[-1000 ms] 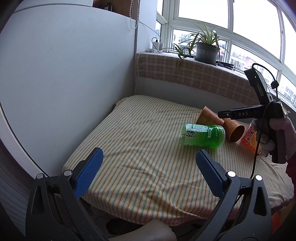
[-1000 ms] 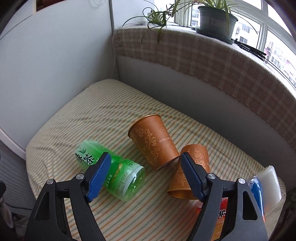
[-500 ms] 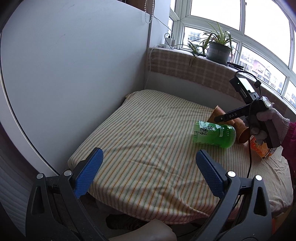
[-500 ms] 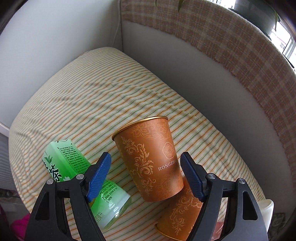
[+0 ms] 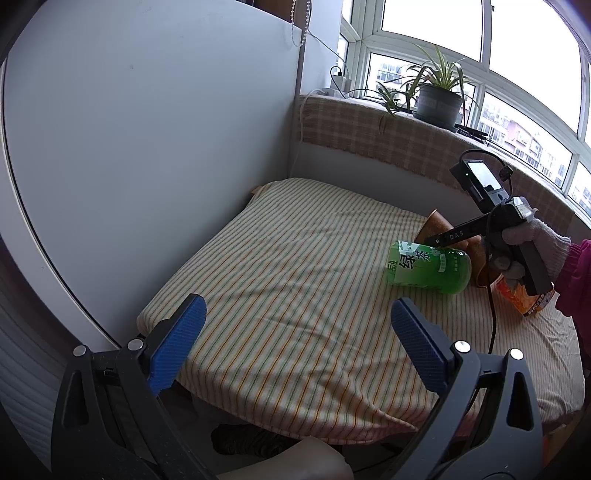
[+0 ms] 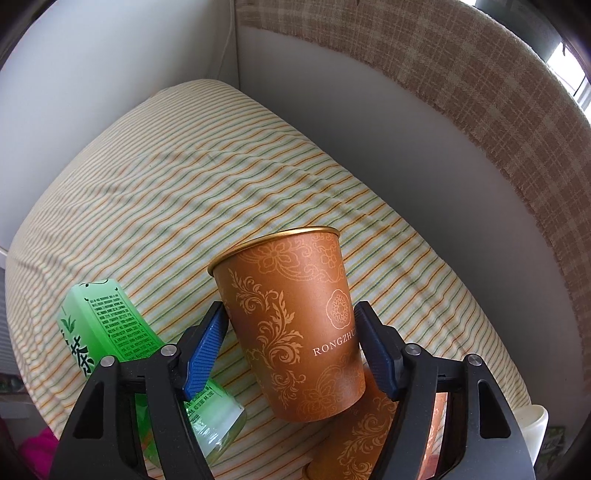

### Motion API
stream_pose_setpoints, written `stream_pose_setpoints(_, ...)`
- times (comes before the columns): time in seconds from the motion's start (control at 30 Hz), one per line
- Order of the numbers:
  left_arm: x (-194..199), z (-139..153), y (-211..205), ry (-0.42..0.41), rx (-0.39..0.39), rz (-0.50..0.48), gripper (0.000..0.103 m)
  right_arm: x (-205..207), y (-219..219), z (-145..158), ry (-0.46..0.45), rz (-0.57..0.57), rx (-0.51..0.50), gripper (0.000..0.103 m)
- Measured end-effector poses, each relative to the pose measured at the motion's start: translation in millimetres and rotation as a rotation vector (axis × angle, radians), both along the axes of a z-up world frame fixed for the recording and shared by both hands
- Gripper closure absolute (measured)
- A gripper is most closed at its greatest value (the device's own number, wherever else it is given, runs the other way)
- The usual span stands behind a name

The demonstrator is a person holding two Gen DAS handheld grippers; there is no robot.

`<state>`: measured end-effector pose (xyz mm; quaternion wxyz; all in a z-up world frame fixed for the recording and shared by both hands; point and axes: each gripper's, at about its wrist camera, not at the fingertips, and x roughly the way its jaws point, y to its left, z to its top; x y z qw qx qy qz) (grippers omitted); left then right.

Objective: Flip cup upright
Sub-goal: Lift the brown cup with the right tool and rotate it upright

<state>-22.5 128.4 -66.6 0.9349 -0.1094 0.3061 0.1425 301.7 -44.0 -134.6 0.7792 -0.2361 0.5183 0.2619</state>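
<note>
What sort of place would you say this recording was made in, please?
Probably a home sunroom or enclosed balcony: a striped cloth over a low surface, bay windows facing apartment blocks, and a potted plant on the sill.

matt paper cup [image 6: 291,325], glossy green plastic bottle [image 6: 122,343], soft striped cloth cover [image 6: 184,184].

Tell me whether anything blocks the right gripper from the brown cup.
Nothing visible does. The right gripper already straddles the brown cup, a blue pad on each side. The green bottle lies off to the left.
</note>
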Motion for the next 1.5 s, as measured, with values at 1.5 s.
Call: stream_pose_setpoints(1.5, 20.6, 5.0, -89.5, -0.003, -0.017, -0.273, 0.001, -197.7, -141.9, 39.3, -0.033, -0.54, 0.465, 0.039)
